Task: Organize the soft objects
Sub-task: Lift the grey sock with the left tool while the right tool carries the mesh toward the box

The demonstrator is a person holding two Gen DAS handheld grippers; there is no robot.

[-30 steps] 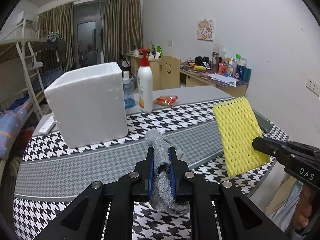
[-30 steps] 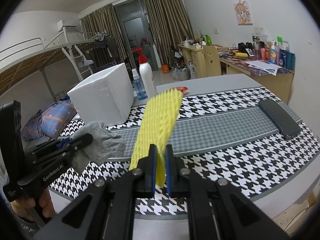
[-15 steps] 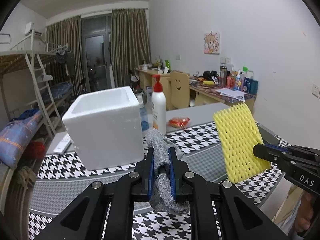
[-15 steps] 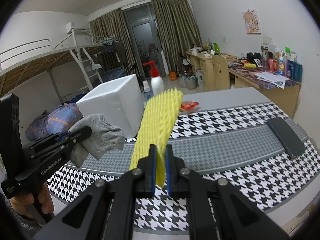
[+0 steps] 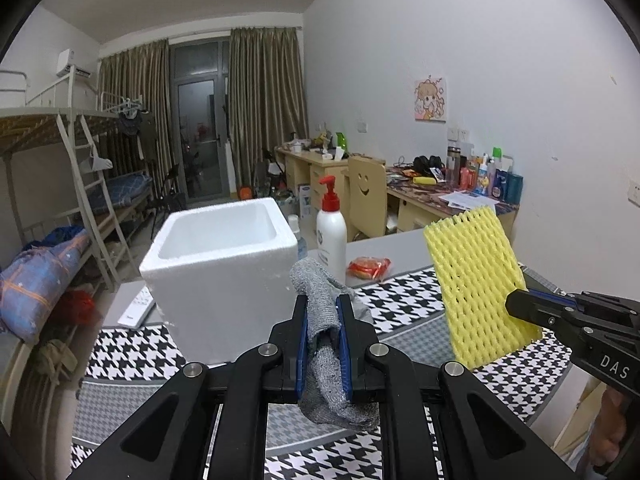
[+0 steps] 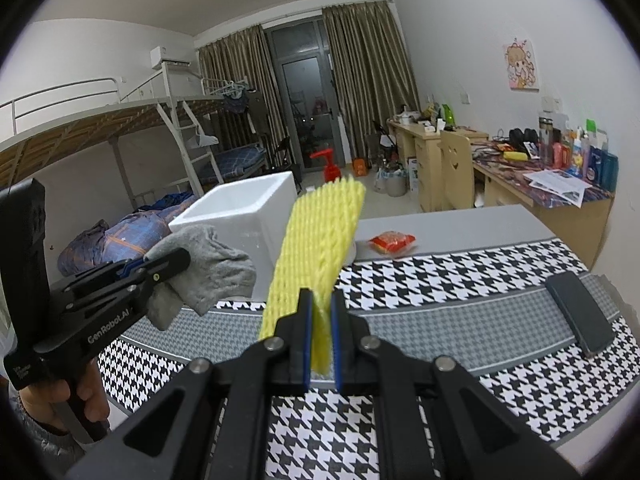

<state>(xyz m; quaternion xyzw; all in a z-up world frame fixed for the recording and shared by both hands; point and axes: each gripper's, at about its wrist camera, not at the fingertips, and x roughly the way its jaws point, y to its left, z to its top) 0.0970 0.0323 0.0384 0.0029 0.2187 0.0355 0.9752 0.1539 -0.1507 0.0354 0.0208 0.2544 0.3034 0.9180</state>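
Observation:
My left gripper (image 5: 323, 308) is shut on a grey sock (image 5: 320, 304), held in the air above the table; it also shows in the right wrist view (image 6: 208, 264). My right gripper (image 6: 319, 304) is shut on a yellow foam net sleeve (image 6: 320, 240), seen in the left wrist view (image 5: 476, 280) to the right of the sock. An open white foam box (image 5: 224, 272) stands on the table just ahead of the left gripper; it also shows in the right wrist view (image 6: 248, 216), ahead and to the left. Both soft things hang at about its rim height.
A white pump bottle with a red cap (image 5: 331, 236) and an orange snack packet (image 5: 368, 268) lie behind the box. A dark flat case (image 6: 580, 312) lies at the table's right end. The houndstooth tablecloth (image 6: 460, 280) covers the table. Bunk beds and desks stand beyond.
Both grippers have risen with their loads, so the box's open top now shows. The left gripper has come nearer to the box. Both grips are unchanged.

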